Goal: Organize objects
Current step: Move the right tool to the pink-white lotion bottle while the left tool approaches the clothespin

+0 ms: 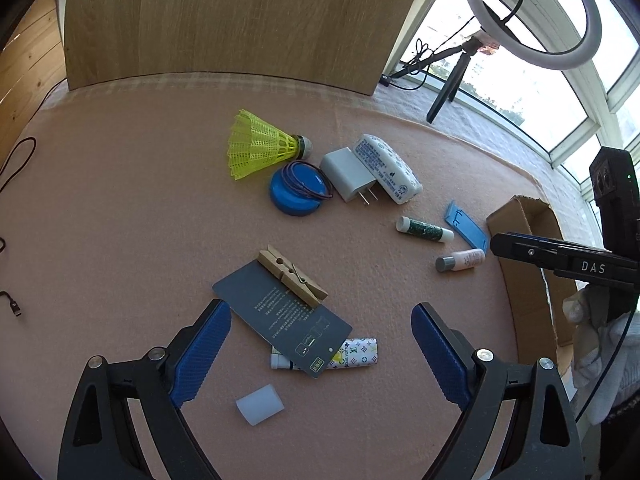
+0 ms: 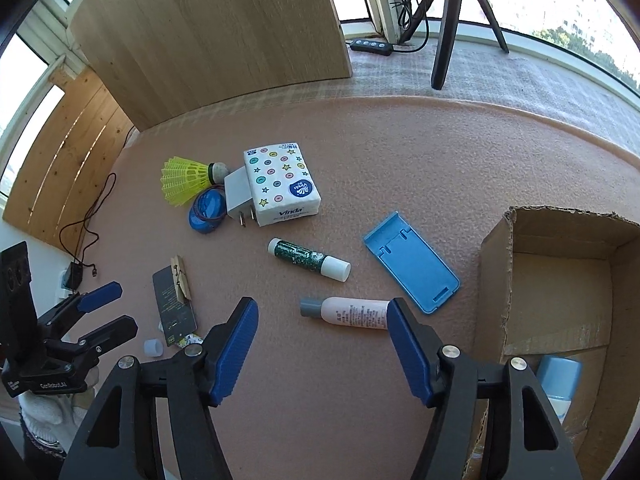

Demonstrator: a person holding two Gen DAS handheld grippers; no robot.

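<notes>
Between the right tongs (image 2: 322,344), jaws apart and gripping nothing, lies the pink bottle (image 2: 352,312), grey cap pointing toward the table's left side; its far end sits just beside the right pad, whether touching cannot be told. Cardboard box (image 2: 496,280) stands at the table's right edge, a blue-capped item (image 2: 558,376) inside. Beyond the bottle: blue phone stand (image 2: 412,264), then green glue stick (image 2: 308,260). Left tongs (image 1: 320,356) stand wide, empty, above a dark card (image 1: 280,316) with a wooden clothespin (image 1: 292,276) clipped on, a patterned tube (image 1: 356,354) under the card, a white cap (image 1: 260,400) nearest. Toward the far edge: tissue pack (image 2: 280,184), white charger (image 2: 238,196), blue lid (image 2: 206,212), yellow shuttlecock (image 2: 184,180).
</notes>
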